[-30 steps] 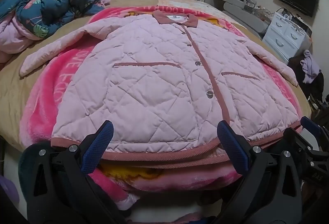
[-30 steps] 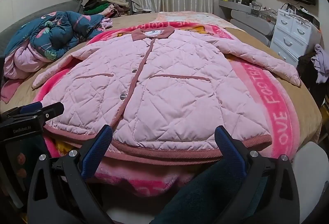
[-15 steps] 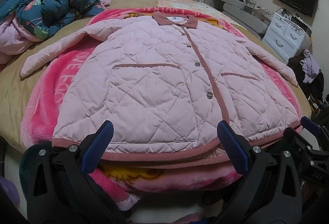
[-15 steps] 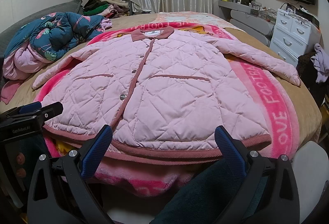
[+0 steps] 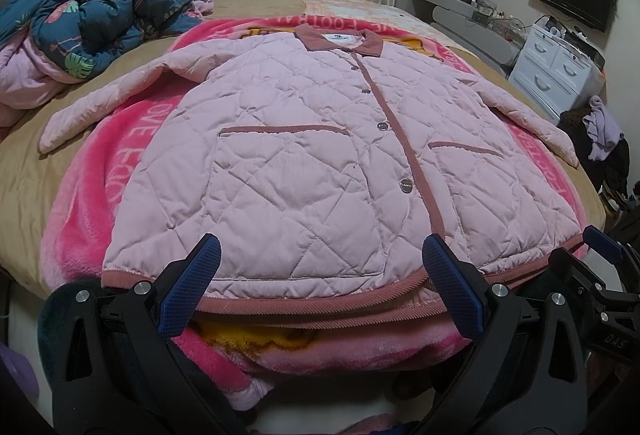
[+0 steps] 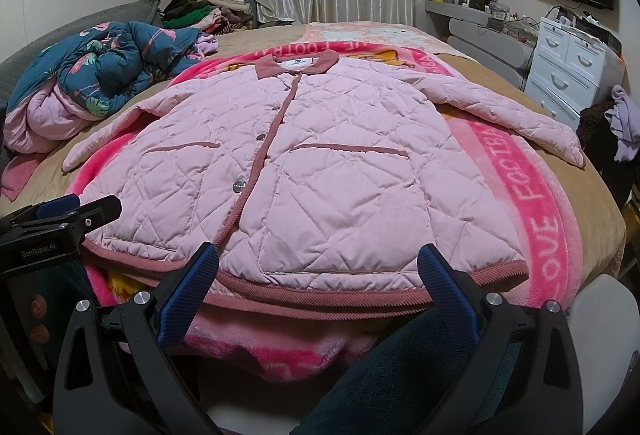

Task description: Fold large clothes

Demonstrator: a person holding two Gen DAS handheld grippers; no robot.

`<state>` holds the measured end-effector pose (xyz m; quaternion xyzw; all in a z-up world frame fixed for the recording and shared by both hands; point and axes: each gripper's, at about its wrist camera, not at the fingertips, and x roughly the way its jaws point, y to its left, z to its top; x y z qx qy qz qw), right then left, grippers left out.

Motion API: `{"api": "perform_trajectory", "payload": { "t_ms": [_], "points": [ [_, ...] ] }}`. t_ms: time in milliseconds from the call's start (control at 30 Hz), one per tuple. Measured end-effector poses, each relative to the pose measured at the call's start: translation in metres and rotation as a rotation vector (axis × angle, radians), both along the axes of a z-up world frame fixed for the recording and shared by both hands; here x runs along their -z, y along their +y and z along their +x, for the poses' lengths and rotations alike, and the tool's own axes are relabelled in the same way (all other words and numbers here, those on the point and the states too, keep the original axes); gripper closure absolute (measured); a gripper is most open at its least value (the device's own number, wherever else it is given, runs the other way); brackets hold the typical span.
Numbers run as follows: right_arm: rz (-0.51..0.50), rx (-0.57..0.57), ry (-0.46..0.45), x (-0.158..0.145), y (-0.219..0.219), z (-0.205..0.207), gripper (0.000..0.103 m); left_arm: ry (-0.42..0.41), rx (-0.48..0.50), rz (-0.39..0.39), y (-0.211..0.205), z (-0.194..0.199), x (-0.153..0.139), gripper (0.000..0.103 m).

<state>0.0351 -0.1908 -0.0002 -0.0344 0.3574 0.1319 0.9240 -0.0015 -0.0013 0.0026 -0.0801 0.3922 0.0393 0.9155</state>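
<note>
A pink quilted jacket lies flat and buttoned on a bright pink blanket on the bed, collar far, hem near, both sleeves spread out. It also fills the right wrist view. My left gripper is open and empty just before the hem, left of the button line. My right gripper is open and empty before the hem's right half. Each gripper shows at the edge of the other's view.
A heap of blue patterned bedding and pink cloth lies at the bed's far left. More clothes are piled by the curtain. A white drawer unit and dark clothes stand at the right. The bed edge is right below me.
Both grippers have risen slightly; the view looks a little more down on the jacket. The jacket has not moved.
</note>
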Motion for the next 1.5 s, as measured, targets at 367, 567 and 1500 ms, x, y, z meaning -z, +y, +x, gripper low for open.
{"api": "perform_trajectory", "payload": {
  "t_ms": [367,567,1500],
  "points": [
    [-0.001,0.003,-0.002,-0.001,-0.002,0.000,0.004,0.000,0.001,0.002,-0.001,0.000,-0.003,0.008],
    [-0.002,0.003,-0.001,0.002,0.000,0.001,0.004,0.004,0.004,-0.003,-0.003,-0.001,-0.004,0.008],
    [-0.006,0.006,-0.024,-0.016,0.009,0.045,0.004,-0.004,0.063,-0.010,-0.003,0.031,-0.002,0.008]
  ]
}}
